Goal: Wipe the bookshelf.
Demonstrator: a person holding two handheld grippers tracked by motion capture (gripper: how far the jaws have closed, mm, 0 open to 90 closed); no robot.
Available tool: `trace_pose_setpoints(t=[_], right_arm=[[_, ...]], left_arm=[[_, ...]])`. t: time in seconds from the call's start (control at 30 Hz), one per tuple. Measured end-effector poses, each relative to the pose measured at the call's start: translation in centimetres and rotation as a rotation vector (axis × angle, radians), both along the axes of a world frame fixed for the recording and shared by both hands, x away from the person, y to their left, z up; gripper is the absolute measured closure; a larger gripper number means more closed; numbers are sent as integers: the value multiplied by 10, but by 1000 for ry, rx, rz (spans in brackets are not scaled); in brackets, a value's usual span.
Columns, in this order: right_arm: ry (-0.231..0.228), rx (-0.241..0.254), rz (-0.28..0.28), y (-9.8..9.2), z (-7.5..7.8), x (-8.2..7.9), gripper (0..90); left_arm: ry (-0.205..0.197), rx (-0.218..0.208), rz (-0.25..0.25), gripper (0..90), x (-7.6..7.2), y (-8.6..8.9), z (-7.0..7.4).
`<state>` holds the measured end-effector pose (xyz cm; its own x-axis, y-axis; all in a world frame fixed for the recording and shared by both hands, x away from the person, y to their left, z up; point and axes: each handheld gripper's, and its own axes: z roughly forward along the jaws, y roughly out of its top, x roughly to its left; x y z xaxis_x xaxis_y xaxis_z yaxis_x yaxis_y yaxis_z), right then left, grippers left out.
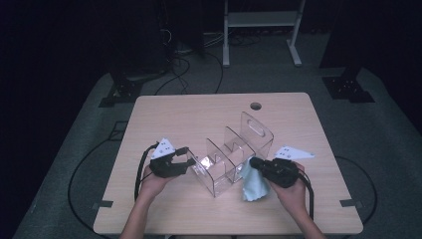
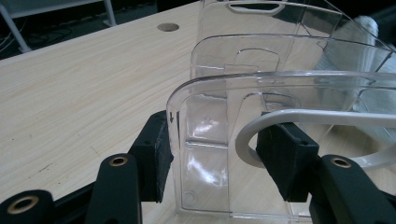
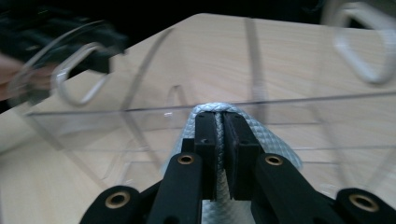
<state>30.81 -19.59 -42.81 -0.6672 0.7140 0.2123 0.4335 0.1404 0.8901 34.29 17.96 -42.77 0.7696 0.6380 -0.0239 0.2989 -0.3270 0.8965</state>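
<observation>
The left tongs (image 1: 188, 160) are clamped on the front end wall of a clear plastic file organizer (image 1: 231, 157), one black pad on the outside of the wall and the other inside it, as the left gripper view shows (image 2: 212, 154). Beyond these tongs, the organizer's (image 2: 280, 70) taller dividers rise one behind the other, the farthest with a slot handle near its top. The organizer stands upright on the pale wooden desk (image 1: 174, 114), between the two pairs of tongs. The right tongs (image 1: 253, 162) are pressed together on a fold of a light blue cloth (image 1: 252, 184), which hangs from them down to the desk, right against the organizer's side wall. In the right gripper view the cloth (image 3: 275, 140) bulges around the closed tongs (image 3: 219, 126), touching the clear wall just ahead of them.
</observation>
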Motion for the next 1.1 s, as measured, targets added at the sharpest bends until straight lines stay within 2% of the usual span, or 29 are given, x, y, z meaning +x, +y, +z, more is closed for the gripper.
trace_pose_setpoints(t=[0.1,0.17,0.23,0.33,0.4,0.43,0.5,0.6,0.67,0.77,0.87,0.93,1.0,1.03,1.1], right_arm=[[17,11,-31,-10,-2,6,838],[20,5,-30,-8,-3,5,839],[14,0,-6,0,-3,1,838],[8,-3,65,17,-1,-8,838],[-7,-25,75,20,2,-10,838],[-11,-17,70,17,3,-8,838],[-14,-4,18,6,5,-3,838],[9,22,-20,-2,3,1,839],[12,17,4,4,2,-3,838],[9,20,82,22,2,-12,838],[-13,-13,97,26,4,-14,838],[-13,-5,61,18,5,-9,838],[-12,-9,-5,6,3,-3,838],[3,2,-31,-1,2,0,838],[16,5,-40,-3,0,0,838]], left_arm=[[-1,1,-2,460,0,-1,0],[0,2,0,460,0,-1,0],[2,-4,3,460,0,-1,0],[1,-4,2,460,1,0,0],[2,-4,2,460,0,0,0],[1,-4,2,460,0,0,0],[0,-2,1,459,0,-1,0],[-2,2,-2,460,0,-2,0],[-2,1,-1,459,0,-2,0],[-1,-5,-1,460,0,-2,0],[-1,-4,0,460,0,-1,0],[-2,-2,2,459,0,-2,0],[-2,2,0,460,0,-2,0],[-2,2,-1,459,0,-2,0],[-2,3,0,460,0,-2,0]])
